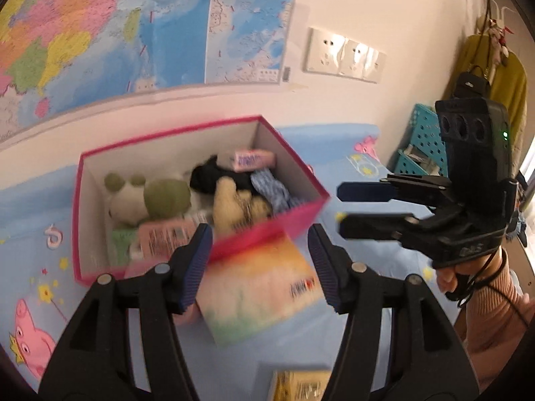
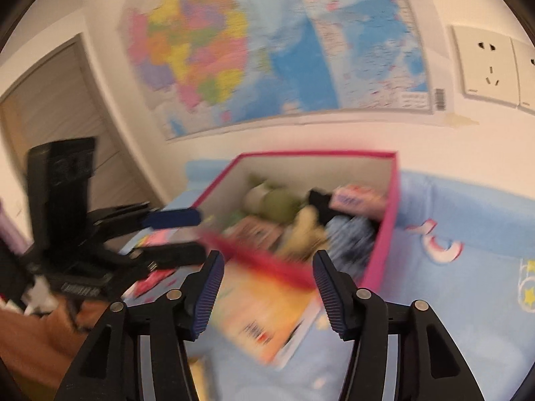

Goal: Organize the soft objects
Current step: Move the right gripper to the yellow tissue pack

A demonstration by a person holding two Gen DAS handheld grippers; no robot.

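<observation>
2 open tools [image 1: 260, 264] [image 2: 267, 287], 1 pink box [image 1: 267, 234] [image 2: 384, 234]

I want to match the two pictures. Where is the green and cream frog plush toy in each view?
Left wrist view: the green and cream frog plush toy lies at left of centre, in the left part of the pink-rimmed open cardboard box.
Right wrist view: the same toy is blurred, just above centre, in the box's far left part.
Shared landmark: the coloured wall map above the box.
</observation>
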